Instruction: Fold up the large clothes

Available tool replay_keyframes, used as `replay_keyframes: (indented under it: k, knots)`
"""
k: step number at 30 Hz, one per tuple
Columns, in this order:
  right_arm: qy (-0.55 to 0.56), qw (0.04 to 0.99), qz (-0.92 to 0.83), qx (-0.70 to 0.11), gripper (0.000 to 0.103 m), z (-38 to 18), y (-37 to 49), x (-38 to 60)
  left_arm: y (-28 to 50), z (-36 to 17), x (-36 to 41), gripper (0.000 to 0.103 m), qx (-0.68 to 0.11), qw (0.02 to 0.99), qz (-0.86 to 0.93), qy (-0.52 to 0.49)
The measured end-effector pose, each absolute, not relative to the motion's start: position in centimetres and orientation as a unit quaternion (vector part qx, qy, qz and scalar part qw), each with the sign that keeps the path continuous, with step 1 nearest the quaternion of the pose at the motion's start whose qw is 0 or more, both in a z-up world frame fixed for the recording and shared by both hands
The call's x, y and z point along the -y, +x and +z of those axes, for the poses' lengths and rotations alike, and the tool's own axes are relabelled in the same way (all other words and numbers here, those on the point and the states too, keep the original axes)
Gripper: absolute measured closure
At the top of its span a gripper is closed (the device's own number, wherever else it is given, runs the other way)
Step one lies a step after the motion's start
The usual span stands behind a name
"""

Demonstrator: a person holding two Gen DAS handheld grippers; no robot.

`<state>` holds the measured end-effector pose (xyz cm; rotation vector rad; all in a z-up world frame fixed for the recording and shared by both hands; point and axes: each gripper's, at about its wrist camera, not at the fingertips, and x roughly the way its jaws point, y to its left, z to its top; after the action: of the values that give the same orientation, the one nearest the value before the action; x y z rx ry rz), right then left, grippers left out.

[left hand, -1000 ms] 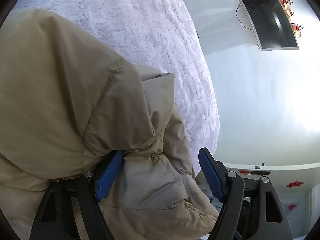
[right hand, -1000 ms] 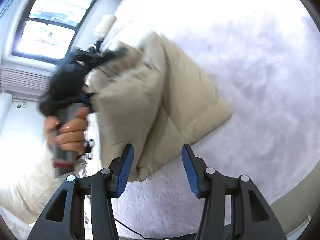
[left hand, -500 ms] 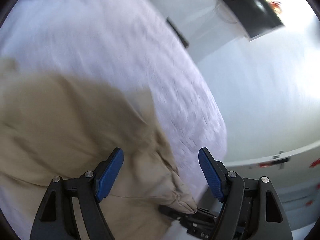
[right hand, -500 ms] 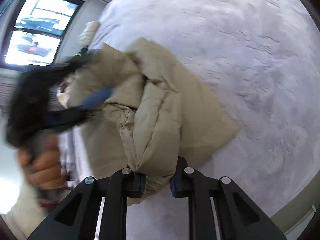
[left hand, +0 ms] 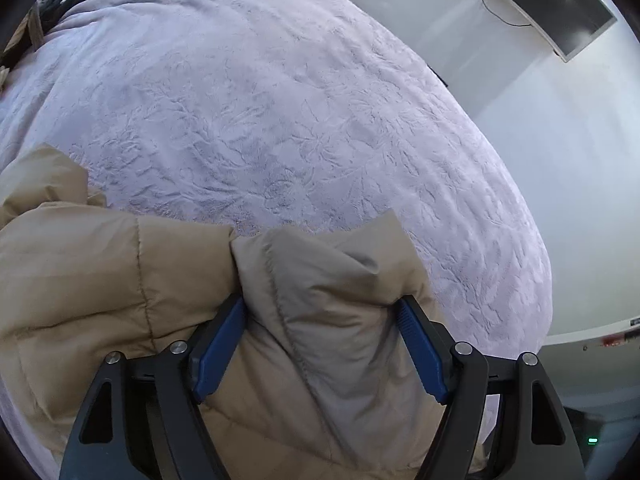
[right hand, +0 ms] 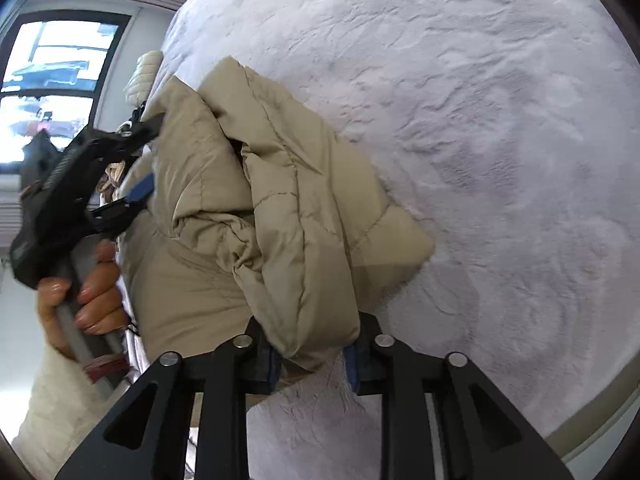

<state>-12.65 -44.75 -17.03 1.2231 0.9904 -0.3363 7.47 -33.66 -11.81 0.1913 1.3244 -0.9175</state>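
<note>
Nearest in the right wrist view, the right gripper (right hand: 310, 354) is clamped on a thick padded fold of the beige jacket (right hand: 280, 216); its jaws have just eased a little wider after squeezing in, and the fold still fills the gap between them, bulging out above the blue pads (right hand: 271, 364). In the left wrist view the left gripper (left hand: 322, 346) stands wide, with a grey-lined part of the jacket (left hand: 320, 320) lying between its two blue pads (left hand: 218, 354); the fabric touches both pads, but whether they press on it cannot be told. The jacket is bunched and partly folded at the near edge of the bed (right hand: 500, 128), resting on the pale lilac bedspread (left hand: 280, 112), with one flat corner pointing right in the right wrist view and a padded lobe standing up toward the far side. To the left in that view a hand (right hand: 80, 292) grips the handle of the left gripper (right hand: 150, 160), whose fingers reach into the jacket's left side. Farther off, beyond the jacket, a cream quilted garment (right hand: 142, 76) lies at the far left edge of the bed, and a window (right hand: 52, 80) shows behind it. In the left wrist view the bedspread stretches away bare, with a dark screen (left hand: 560, 4) on the white wall at the far right.
</note>
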Motion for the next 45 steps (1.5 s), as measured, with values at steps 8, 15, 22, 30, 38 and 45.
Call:
replay_keyframes:
  k: [8, 15, 22, 30, 38, 45]
  knots:
    - [0.429, 0.794, -0.158, -0.400, 0.074, -8.0, -13.5, 46.3, 7.7, -11.7, 33.4, 0.026, -0.596, 0.690, -0.403, 0.088]
    - [0.364, 0.805, -0.069, -0.463, 0.074, -9.7, -5.5, 45.4, 7.8, -10.3, 32.8, 0.026, -0.595, 0.701, -0.383, 0.093]
    - [0.339, 0.777, -0.078, -0.525, 0.074, -13.7, -3.1, 45.4, 7.5, -7.5, 30.3, 0.026, -0.592, 0.712, -0.363, 0.099]
    - [0.323, 0.771, -0.084, -0.542, 0.074, -14.9, -2.1, 45.5, 7.2, -5.8, 26.0, 0.025, -0.603, 0.727, -0.320, 0.078]
    - [0.323, 0.767, -0.090, -0.547, 0.074, -15.2, -2.0, 45.5, 6.7, -5.7, 21.8, 0.002, -0.606, 0.739, -0.281, 0.083]
    - [0.324, 0.766, -0.092, -0.548, 0.073, -15.2, -1.9, 45.5, 7.0, -5.8, 17.5, 0.001, -0.603, 0.749, -0.267, 0.075]
